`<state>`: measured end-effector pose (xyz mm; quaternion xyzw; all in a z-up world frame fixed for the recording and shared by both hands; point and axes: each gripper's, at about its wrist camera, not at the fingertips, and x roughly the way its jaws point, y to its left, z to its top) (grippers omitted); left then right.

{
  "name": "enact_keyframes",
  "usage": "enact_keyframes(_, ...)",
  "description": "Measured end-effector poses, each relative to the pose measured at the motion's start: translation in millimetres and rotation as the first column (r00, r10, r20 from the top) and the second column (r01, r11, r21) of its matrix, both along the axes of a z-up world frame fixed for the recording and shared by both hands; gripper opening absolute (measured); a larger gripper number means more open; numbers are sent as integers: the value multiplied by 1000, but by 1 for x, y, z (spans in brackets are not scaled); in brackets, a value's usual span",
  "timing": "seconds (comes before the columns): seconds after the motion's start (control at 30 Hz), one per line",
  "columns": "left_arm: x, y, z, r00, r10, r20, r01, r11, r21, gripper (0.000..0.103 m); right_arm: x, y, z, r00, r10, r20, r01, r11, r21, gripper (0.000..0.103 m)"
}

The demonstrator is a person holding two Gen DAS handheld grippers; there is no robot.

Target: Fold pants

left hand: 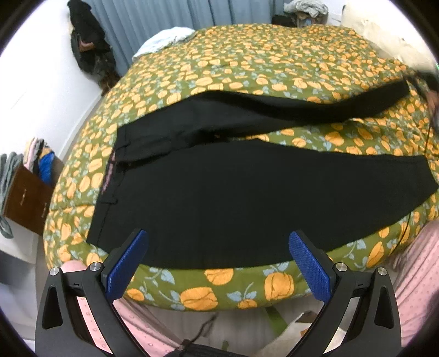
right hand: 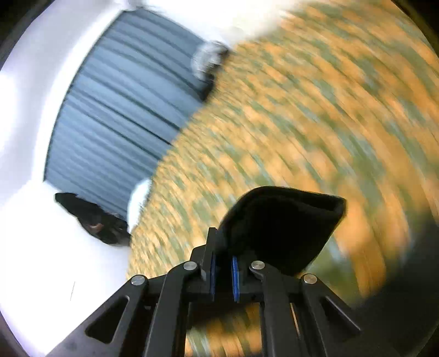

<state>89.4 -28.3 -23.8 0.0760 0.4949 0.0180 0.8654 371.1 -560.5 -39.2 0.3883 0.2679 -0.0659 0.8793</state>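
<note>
Black pants [left hand: 219, 197] lie spread on a bed covered in a green quilt with orange pumpkins [left hand: 247, 55]. The waistband is at the left and the two legs splay to the right. My left gripper [left hand: 218, 234] hovers open over the near edge of the closer leg, its blue pads wide apart with nothing pinched. In the heavily blurred right wrist view, my right gripper [right hand: 223, 263] is shut on a fold of the black pants fabric [right hand: 279, 230], which rises above the jaws. In the left wrist view the farther leg's end lifts towards the right edge.
A brown nightstand [left hand: 24, 195] piled with clothes stands left of the bed. A dark bag [left hand: 87, 49] leans on the white wall by the grey curtain [left hand: 164, 13]. A pale cloth [left hand: 164, 38] and a pillow [left hand: 384, 35] lie at the far side. A person's pink clothing [left hand: 419, 269] is close by.
</note>
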Motion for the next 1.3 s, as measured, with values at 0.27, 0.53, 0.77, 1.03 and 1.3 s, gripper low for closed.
enact_keyframes(0.27, 7, 16, -9, 998, 65, -13, -65, 998, 8, 103, 42, -17, 18, 986, -128, -105, 100, 967, -236, 89)
enact_keyframes(0.53, 120, 55, -20, 985, 142, 93, -144, 989, 14, 102, -78, 56, -105, 942, 122, -314, -194, 958, -209, 89)
enact_keyframes(0.77, 267, 49, -92, 975, 180, 127, -199, 967, 157, 103, -34, 102, -107, 859, 386, -336, -472, 851, -231, 89)
enact_keyframes(1.03, 277, 81, -168, 943, 317, 103, -322, 946, 28, 103, 93, 236, -115, 633, 747, -201, -773, 625, -113, 89)
enact_keyframes(1.3, 279, 84, -173, 942, 309, 130, -314, 949, 18, 103, 171, 278, -207, 450, 783, -428, -887, 449, -111, 54)
